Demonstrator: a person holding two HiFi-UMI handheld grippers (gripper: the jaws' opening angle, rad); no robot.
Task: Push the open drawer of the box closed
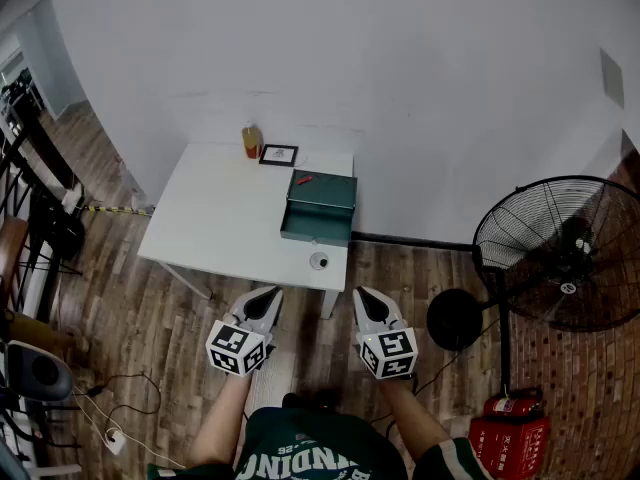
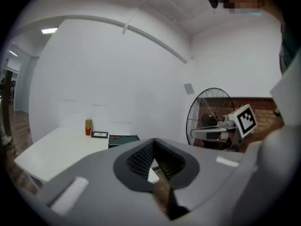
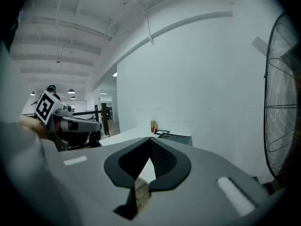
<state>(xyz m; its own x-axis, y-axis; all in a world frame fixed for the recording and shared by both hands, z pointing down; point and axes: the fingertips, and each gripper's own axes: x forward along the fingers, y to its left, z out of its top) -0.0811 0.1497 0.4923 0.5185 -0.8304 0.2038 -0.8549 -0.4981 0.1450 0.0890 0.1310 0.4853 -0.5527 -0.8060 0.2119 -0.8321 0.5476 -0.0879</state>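
Note:
A dark green metal box [image 1: 322, 192] stands on the white table [image 1: 220, 218], near its right edge. Its drawer [image 1: 316, 228] is pulled out toward me. A small red item [image 1: 304, 179] lies on the box top. Both grippers hang over the floor in front of the table, apart from the box. My left gripper [image 1: 269, 295] is shut and holds nothing, and so is my right gripper [image 1: 363, 295]. The left gripper view shows the box [image 2: 123, 138] far off beyond the closed tips [image 2: 154, 141]. In the right gripper view it [image 3: 176, 137] sits past the tips [image 3: 150, 139].
An orange bottle [image 1: 250, 140] and a small framed picture [image 1: 278, 154] stand at the table's back edge. A small round object [image 1: 319, 261] lies near the front edge. A large floor fan [image 1: 560, 253] and a red fire extinguisher [image 1: 510, 433] stand to the right.

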